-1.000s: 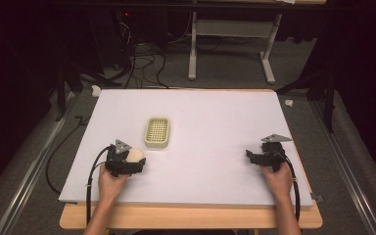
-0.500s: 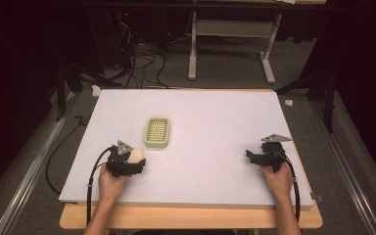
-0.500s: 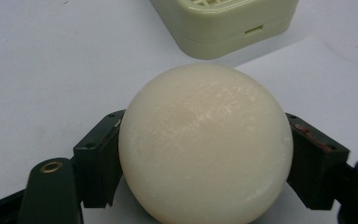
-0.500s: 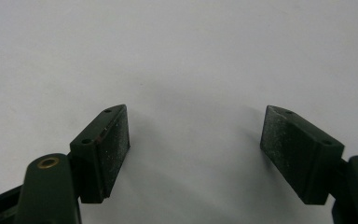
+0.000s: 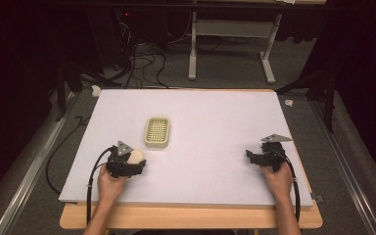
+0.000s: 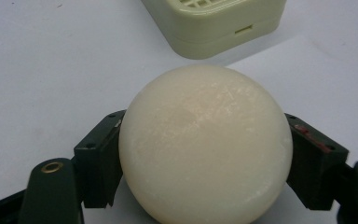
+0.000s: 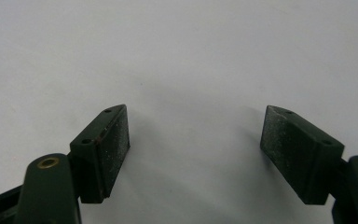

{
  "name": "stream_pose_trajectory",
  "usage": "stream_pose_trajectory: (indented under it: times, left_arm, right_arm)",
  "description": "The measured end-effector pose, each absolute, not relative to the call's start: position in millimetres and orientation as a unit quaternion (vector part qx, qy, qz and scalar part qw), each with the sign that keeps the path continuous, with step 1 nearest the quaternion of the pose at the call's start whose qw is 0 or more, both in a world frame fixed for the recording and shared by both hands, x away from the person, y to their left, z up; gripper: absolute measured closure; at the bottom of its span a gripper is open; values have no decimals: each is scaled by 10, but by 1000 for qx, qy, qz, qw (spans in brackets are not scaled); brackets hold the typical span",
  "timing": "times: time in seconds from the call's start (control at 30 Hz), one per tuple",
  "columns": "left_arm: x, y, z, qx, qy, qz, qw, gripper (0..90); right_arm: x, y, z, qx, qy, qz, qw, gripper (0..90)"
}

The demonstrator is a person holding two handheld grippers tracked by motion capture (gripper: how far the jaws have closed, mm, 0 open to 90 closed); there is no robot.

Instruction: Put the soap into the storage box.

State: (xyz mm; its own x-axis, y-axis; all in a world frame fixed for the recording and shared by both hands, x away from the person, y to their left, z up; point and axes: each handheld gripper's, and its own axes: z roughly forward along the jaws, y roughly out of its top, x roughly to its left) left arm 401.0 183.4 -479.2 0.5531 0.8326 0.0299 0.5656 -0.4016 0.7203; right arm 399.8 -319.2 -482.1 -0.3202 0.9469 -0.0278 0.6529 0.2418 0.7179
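A round, cream-white bar of soap (image 6: 205,144) is pinched between the two black jaws of the left gripper (image 5: 136,165). In the left gripper view both pads are seen pressed flat against the sides of the soap, one on each flank, with the soap bulging above and ahead of them. The jaws have just been closing onto it, and the soap sits squarely between them. The underside of the soap appears to rest on the tabletop (image 5: 215,117), or just above it; which of the two cannot be told.

A pale green soap dish (image 5: 157,132) with a slotted grid top is placed just beyond the soap, near it but not touching. In the left gripper view a strip of white surface is seen between the soap and the near corner of the dish. The dish is seen upright, with its long side running away from the person.

The left gripper is held by the person's left hand (image 5: 109,182), just on the near side of the soap, with its cable trailing back over the tabletop edge.

The right gripper (image 5: 252,156) is held well apart from the soap, far across the white tabletop towards its right edge. Its jaws are spread wide, with bare white surface between the pads.
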Motion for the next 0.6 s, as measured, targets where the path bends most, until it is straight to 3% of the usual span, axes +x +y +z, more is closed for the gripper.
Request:
stream_pose_trajectory:
  times: [0.6]
  left_arm:
    - [4011, 1850, -4511, 810, 414, 179, 374, 247]
  right_arm:
    - [3998, -3191, -4821, 532, 751, 309, 238, 244]
